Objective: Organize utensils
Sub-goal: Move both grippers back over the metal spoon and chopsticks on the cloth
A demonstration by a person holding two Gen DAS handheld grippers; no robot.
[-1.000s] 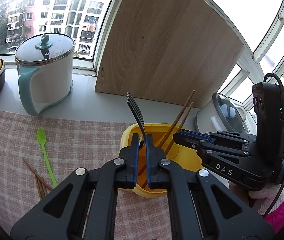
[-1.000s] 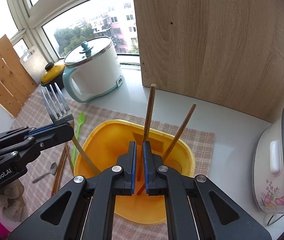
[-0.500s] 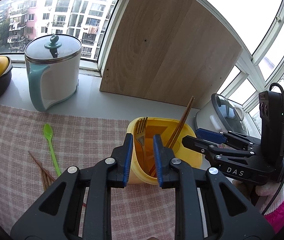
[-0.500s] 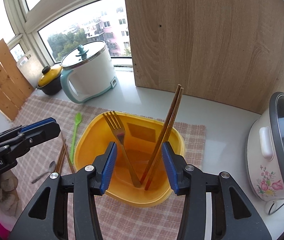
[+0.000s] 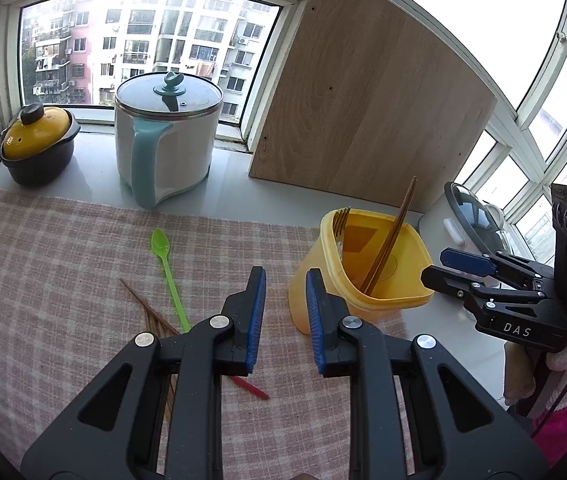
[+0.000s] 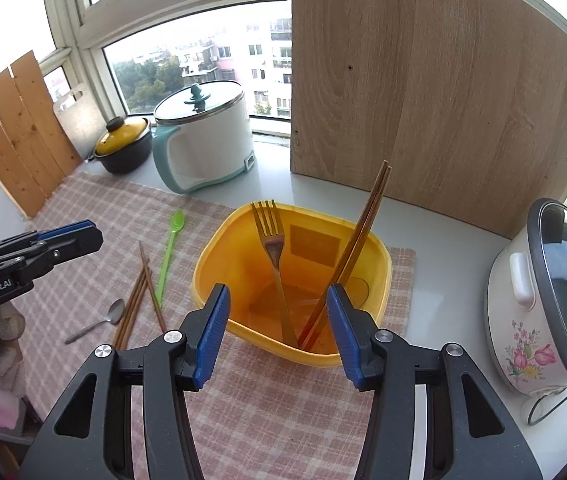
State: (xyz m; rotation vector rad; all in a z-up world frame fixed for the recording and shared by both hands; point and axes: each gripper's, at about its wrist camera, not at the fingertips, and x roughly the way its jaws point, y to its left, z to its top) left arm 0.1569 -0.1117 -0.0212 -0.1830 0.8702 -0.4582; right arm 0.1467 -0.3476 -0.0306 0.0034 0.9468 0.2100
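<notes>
On the checked cloth [image 6: 83,216] at left, loose chopsticks [image 6: 139,300], a green spoon [image 6: 169,250] and a metal spoon [image 6: 97,322] lay flat, probably awaiting collection. Above them the left gripper [image 5: 285,312] hung with jaws apart, empty. Further right, the yellow bin [image 6: 379,280] held a fork [image 6: 273,252], tines up, and paired chopsticks [image 6: 357,248] leaning rightward. The right gripper [image 6: 279,330] gaped, holding nothing.

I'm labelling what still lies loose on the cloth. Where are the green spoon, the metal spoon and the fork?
green spoon [image 6: 176,222], right wrist view, on its bowl.
metal spoon [image 6: 116,312], right wrist view, on its bowl.
fork [image 6: 274,247], right wrist view, on its neck, inside the yellow bin.
</notes>
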